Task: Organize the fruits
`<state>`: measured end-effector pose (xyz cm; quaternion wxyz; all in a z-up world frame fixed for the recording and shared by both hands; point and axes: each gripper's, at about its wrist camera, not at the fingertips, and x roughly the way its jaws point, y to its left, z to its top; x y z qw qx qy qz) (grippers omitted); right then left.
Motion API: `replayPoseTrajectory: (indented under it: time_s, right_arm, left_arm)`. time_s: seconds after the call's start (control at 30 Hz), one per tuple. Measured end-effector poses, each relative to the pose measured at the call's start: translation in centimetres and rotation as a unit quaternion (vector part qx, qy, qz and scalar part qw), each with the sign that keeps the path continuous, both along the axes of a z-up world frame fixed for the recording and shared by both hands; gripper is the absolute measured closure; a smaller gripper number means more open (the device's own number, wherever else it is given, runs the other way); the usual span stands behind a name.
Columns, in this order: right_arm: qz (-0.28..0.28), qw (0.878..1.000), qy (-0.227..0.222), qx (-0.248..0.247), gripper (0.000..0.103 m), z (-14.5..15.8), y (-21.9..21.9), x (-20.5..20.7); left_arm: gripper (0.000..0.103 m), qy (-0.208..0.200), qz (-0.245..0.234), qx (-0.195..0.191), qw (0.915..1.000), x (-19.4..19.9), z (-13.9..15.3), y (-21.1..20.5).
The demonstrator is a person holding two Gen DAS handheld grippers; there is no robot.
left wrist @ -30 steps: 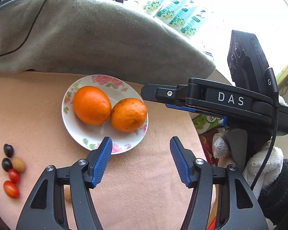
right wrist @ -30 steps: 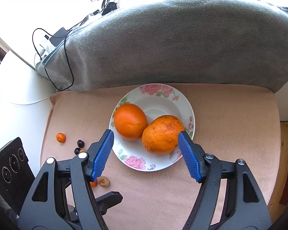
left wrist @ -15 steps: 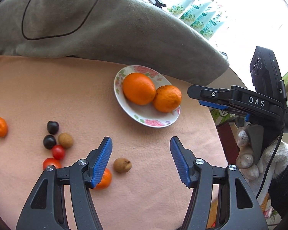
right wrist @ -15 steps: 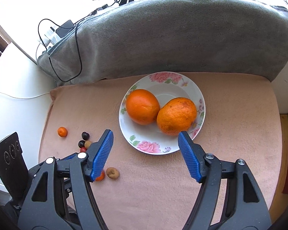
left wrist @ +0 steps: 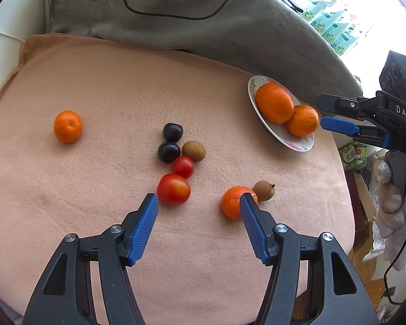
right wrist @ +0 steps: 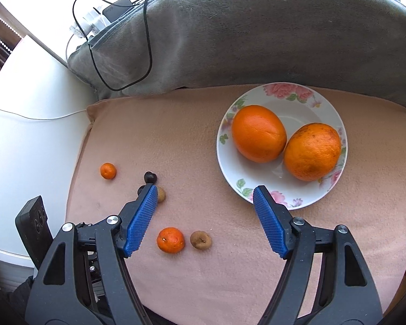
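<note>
Left wrist: plate [left wrist: 297, 142] now far right, scattered fruits newly ahead, both tools seemingly empty, jaws apart.

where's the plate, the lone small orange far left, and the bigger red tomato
plate [right wrist: 305, 100], right wrist view, bare floral rim at the back
lone small orange [left wrist: 68, 126], left wrist view, centre of its top
bigger red tomato [left wrist: 173, 188], left wrist view, middle of its skin

A peach blanket [left wrist: 100, 86] carries a floral plate [right wrist: 297, 100] and scattered small fruits [left wrist: 176, 157].
</note>
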<state>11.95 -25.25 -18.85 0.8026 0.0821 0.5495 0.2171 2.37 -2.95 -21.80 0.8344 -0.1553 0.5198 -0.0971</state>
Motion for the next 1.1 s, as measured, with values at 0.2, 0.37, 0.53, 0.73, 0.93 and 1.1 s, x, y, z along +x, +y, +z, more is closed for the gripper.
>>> replayPoseTrajectory:
  time_s: [0.2,0.37,0.53,0.73,0.93,1.1]
  right_arm:
    - [0.009,0.999,0.043,0.018,0.028,-2.3,2.6,1.0]
    - [0.032,0.997,0.065,0.009,0.036,-3.9,5.1,1.5]
    - [0.049,0.994,0.099,0.015,0.044,-5.7,7.6,2.1]
    - [0.057,0.988,0.139,0.019,0.051,-8.0,9.8,2.6]
    - [0.038,0.984,0.172,0.034,0.055,-10.0,10.3,3.1]
    - [0.037,0.982,0.181,0.036,0.058,-10.7,10.9,3.2]
  left_arm:
    - [0.048,0.006,0.006,0.002,1.0000,-0.2,-0.9,0.9]
    - [0.052,0.012,0.010,-0.004,0.9999,-0.3,-1.7,1.3]
    - [0.056,0.014,0.007,-0.006,0.9999,0.0,-2.1,1.4]
    - [0.059,0.018,0.008,-0.015,0.9997,0.5,-2.7,1.6]
    - [0.060,0.023,0.003,-0.019,0.9996,1.1,-3.2,1.2]
    - [0.061,0.027,0.001,-0.024,0.9993,1.8,-3.4,0.5]
